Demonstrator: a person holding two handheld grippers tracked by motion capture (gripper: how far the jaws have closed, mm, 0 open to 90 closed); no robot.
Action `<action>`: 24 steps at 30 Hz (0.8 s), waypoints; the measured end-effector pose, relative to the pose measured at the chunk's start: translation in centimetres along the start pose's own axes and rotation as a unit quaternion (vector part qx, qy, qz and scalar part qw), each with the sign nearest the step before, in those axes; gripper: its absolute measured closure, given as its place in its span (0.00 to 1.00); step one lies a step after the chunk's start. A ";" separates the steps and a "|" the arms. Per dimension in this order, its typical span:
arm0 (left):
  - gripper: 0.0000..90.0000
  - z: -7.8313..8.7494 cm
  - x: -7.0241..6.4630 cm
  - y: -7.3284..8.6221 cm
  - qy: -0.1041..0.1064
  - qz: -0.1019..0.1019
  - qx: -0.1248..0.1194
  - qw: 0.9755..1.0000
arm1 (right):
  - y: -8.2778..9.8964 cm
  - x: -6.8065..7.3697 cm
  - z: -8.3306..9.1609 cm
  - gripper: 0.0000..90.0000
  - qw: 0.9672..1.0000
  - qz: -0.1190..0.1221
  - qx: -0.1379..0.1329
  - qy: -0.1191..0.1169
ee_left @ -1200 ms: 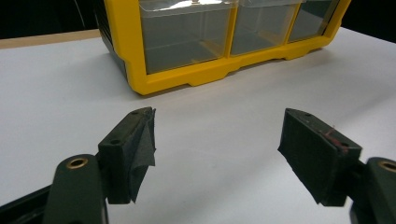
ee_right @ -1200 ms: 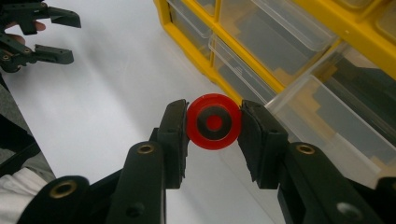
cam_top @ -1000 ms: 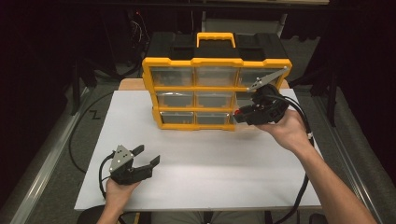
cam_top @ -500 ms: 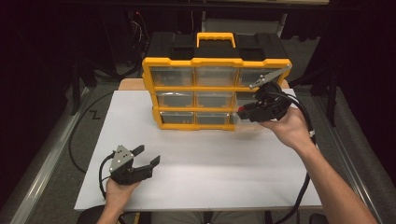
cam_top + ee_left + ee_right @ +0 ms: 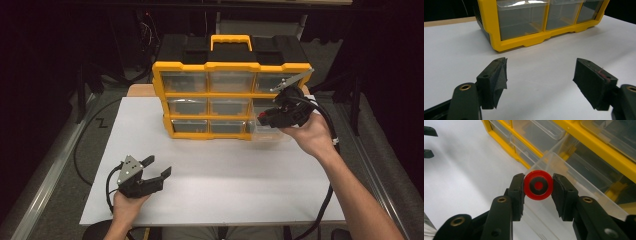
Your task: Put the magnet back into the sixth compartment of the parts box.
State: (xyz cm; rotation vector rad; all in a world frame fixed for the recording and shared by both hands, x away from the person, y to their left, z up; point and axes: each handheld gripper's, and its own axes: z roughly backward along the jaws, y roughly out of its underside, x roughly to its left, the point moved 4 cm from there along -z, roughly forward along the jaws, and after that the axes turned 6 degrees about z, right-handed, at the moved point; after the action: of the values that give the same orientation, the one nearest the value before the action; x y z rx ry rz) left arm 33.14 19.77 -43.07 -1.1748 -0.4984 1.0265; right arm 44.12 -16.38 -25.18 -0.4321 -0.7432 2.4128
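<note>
Legible text: none | brands: none readable on the yellow organiser [image 5: 231,66] | labels: none on its clear drawers [image 5: 522,18] | numbers, signs: none on the red disc [image 5: 538,185] or the white desk [image 5: 220,180]

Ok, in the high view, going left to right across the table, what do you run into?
Left tongs, open over the white board → yellow drawer organizer → clear drawer pulled out at its lower right → right tongs, shut on a red disc as the right gripper view shows.
</note>
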 end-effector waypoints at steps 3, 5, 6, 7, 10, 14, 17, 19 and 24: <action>0.30 0.0 0.0 0.0 0.000 0.001 0.000 1.000 | 0.1 -0.2 -0.1 0.72 1.000 -0.005 0.003 0.002; 0.30 0.0 0.0 0.0 0.000 0.001 0.000 1.000 | 0.1 -0.4 -0.3 0.72 1.000 -0.009 0.008 0.004; 0.30 0.0 0.0 0.0 0.000 0.001 0.000 1.000 | 0.2 -0.5 -0.3 0.72 1.000 -0.008 0.010 0.006; 0.30 0.0 0.0 0.0 0.000 0.001 0.001 1.000 | 0.2 -0.6 -0.4 0.72 1.000 -0.010 0.011 0.006; 0.30 0.0 0.0 0.0 0.000 0.000 0.001 1.000 | 0.3 -0.9 -0.7 0.72 1.000 -0.017 0.016 0.007; 0.30 0.0 0.0 0.0 -0.001 0.000 0.002 1.000 | 0.5 -1.1 -1.0 0.72 0.999 -0.021 0.023 0.008; 0.30 0.0 0.0 0.0 -0.002 0.000 0.002 1.000 | 0.7 -1.3 -1.3 0.72 0.999 -0.025 0.030 0.009; 0.30 0.0 0.0 0.0 -0.003 0.002 0.001 1.000 | 0.7 -1.5 -1.5 0.72 0.999 -0.027 0.034 0.009; 0.30 -0.1 0.1 0.0 -0.003 0.002 0.002 1.000 | 0.9 -2.0 -1.8 0.72 0.998 -0.039 0.038 0.010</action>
State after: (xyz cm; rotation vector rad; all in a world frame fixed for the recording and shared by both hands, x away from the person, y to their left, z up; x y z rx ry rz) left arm 33.20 19.79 -43.12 -1.1698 -0.4986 1.0340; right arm 46.13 -17.51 -26.91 -0.3886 -0.6444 2.3520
